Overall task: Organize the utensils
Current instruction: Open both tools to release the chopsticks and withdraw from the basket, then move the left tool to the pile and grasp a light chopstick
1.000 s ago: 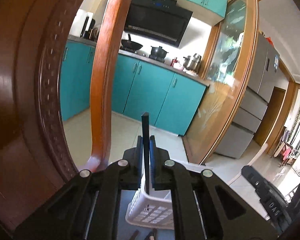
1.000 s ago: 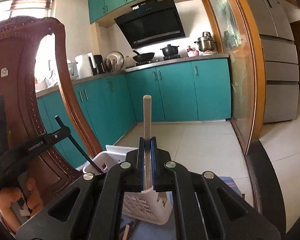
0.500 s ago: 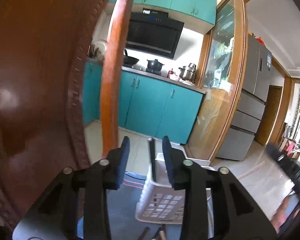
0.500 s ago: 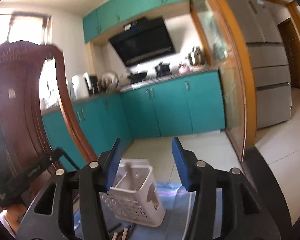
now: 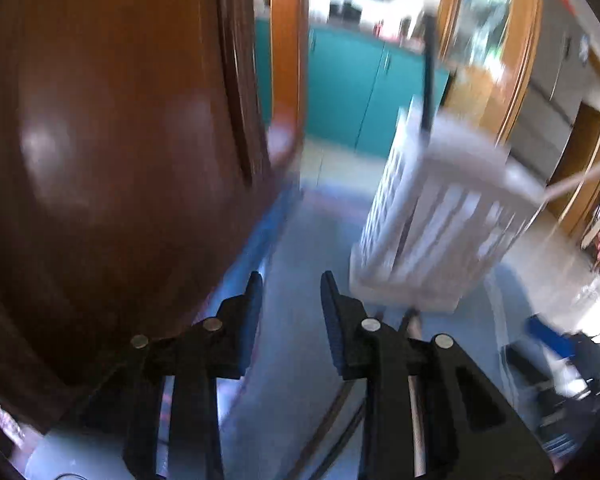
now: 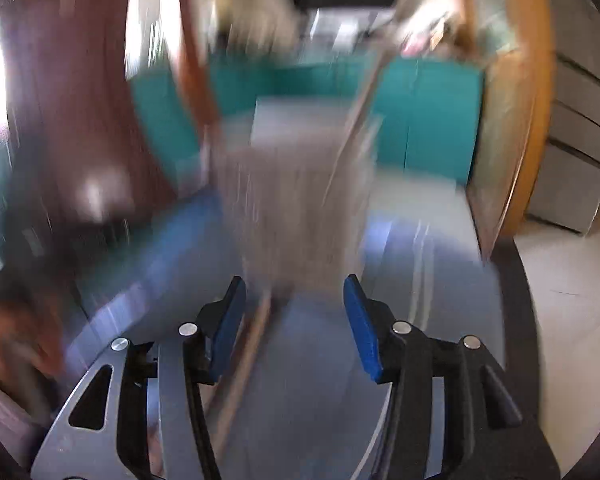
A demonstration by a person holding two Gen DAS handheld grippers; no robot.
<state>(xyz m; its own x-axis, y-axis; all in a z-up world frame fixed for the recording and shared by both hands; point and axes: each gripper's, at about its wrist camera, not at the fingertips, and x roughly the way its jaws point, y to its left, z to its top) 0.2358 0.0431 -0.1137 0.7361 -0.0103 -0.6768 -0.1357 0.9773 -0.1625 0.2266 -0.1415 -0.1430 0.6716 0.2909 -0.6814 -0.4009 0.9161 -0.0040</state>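
Nearest the left wrist camera, the left tool [image 5: 288, 292] points down at the blue-covered surface [image 5: 300, 240]; its jaws stand apart with nothing between them, having eased slightly closer in the last moment after springing wide; just right of its right finger a few thin utensils [image 5: 414, 322] lie on the surface, partly hidden under the tool. The right tool [image 6: 294, 294] likewise hangs over the blue cover with its blue-padded jaws apart and empty; a wooden chopstick [image 6: 256, 332] lies on the cover between and below its fingers, running away toward the basket. Beyond the left tool, up and to the right, the white slatted utensil basket [image 5: 440, 216] stands on the surface; a black chopstick [image 5: 428, 80] rises upright from its far left corner, and a pale chopstick [image 6: 364, 108] leans out of it in the heavily blurred right wrist view. To the left a dark wooden chair back [image 5: 120, 140] fills the left wrist picture, close against the surface edge. Farthest off are teal cabinets [image 5: 352, 92], a wood-framed glass door [image 5: 512, 52] and a grey fridge [image 6: 576, 132].
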